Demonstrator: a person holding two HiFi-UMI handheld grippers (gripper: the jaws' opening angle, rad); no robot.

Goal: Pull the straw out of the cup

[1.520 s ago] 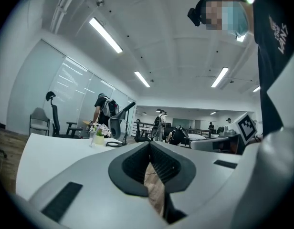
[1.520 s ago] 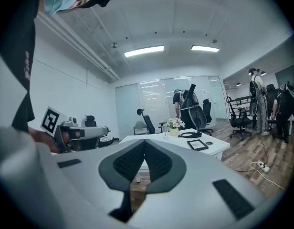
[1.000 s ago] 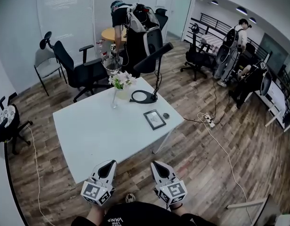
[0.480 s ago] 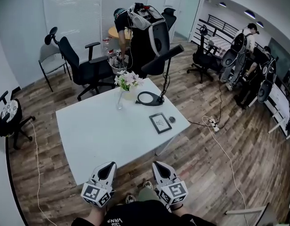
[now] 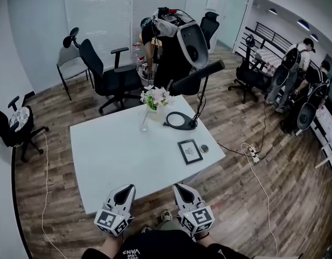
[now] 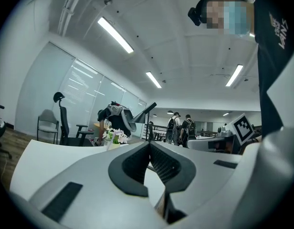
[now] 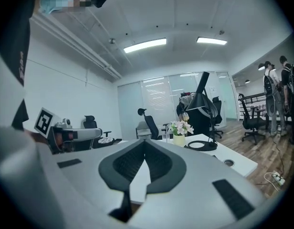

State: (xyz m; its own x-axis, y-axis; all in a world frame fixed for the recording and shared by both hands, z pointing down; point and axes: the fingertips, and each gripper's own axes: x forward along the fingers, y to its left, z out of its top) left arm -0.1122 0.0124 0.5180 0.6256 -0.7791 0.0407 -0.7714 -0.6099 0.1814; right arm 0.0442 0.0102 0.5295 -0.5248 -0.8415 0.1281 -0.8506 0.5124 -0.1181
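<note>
White table drifts right in the head view; left gripper and right gripper hover off its near edge, both pressed together, empty.

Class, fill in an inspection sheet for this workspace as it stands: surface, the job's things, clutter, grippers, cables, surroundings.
Surface: white table, mostly bare.
Job's things: clear cup at the far side beside the flowers; straw too small to make out.
Clutter: desk lamp, picture frame, small round object.
Grippers: left gripper and right gripper both shut, empty, at the near edge, well apart from the cup.
Cables: power strip with white cable on the floor at right; another cable at left.
Surroundings: wooden floor, office chair, person with backpack behind the table.
</note>
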